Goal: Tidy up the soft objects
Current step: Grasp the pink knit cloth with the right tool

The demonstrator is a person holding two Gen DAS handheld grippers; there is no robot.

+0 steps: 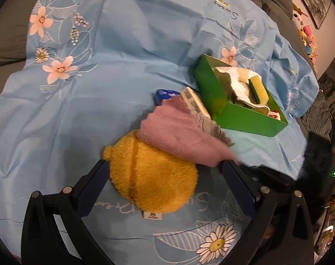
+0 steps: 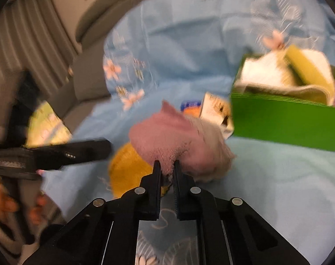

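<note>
A pink fuzzy cloth (image 1: pixel 178 137) lies crumpled on the blue flowered sheet, partly over a round yellow fuzzy cloth (image 1: pixel 152 176). My right gripper (image 2: pixel 167 164) is shut on the near edge of the pink cloth (image 2: pixel 167 137). My left gripper (image 1: pixel 165 165) is open, its fingers on either side of the yellow cloth and not pressing on it. In the right wrist view one left finger (image 2: pixel 88 148) shows beside the yellow cloth (image 2: pixel 127 165). A green box (image 1: pixel 244 119) to the right holds a white-and-yellow towel (image 1: pixel 235 81) and a yellow sponge (image 1: pixel 259 88).
A small white carton (image 1: pixel 192 101) and a blue packet (image 1: pixel 165 93) lie between the pink cloth and the green box (image 2: pixel 286 123). The blue sheet (image 1: pixel 123 44) covers a grey sofa. Plush toys (image 1: pixel 306 35) sit at the far right. A hand (image 2: pixel 4 201) holds the left gripper.
</note>
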